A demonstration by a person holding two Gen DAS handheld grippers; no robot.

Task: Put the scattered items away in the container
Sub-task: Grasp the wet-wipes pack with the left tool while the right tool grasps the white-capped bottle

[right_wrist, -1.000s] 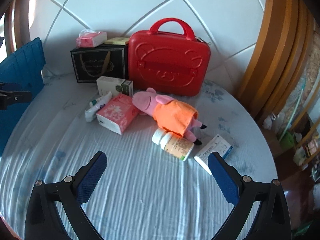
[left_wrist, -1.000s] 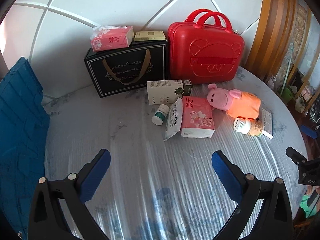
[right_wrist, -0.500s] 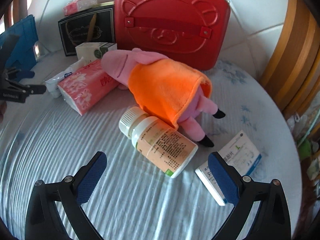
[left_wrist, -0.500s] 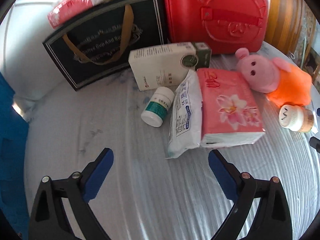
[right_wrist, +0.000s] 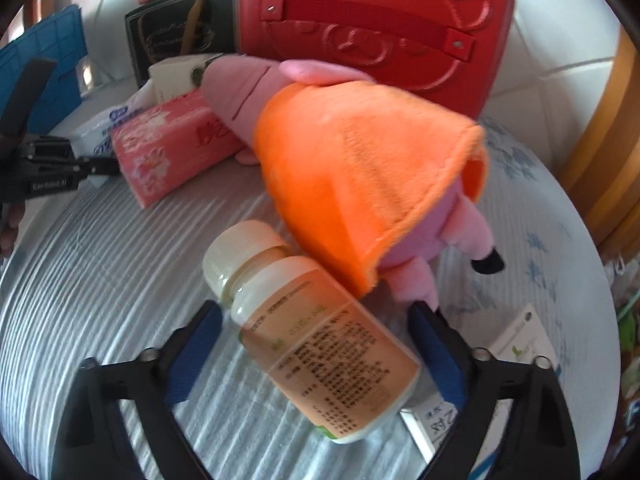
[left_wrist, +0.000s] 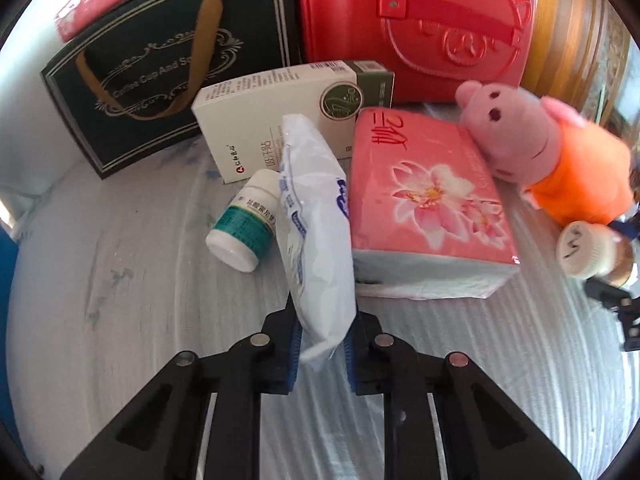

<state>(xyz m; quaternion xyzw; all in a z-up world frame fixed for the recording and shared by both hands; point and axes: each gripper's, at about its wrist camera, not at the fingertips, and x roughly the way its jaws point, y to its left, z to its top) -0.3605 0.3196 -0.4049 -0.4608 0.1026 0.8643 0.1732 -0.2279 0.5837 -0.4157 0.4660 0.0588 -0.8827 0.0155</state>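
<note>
My left gripper [left_wrist: 320, 350] is shut on the near end of a white wipes pack [left_wrist: 316, 232], which lies between a small green-labelled pill bottle [left_wrist: 246, 224] and a pink tissue pack [left_wrist: 428, 204]. My right gripper [right_wrist: 316, 354] is open, its blue pads on either side of a large orange-labelled bottle [right_wrist: 316, 332] lying on the table. A pink pig plush in an orange dress [right_wrist: 360, 160] lies just behind the bottle. A blue crate [right_wrist: 44, 68] stands at the far left.
A white medicine box [left_wrist: 280, 116], a black gift bag [left_wrist: 160, 64] and a red bear suitcase [left_wrist: 416, 24] stand behind the items. A small white-and-blue box [right_wrist: 516, 344] lies right of my right gripper. The round table edge curves close on the right.
Both grippers moved forward. The left one closed on the wipes pack. The right one now straddles the large bottle, still open.
</note>
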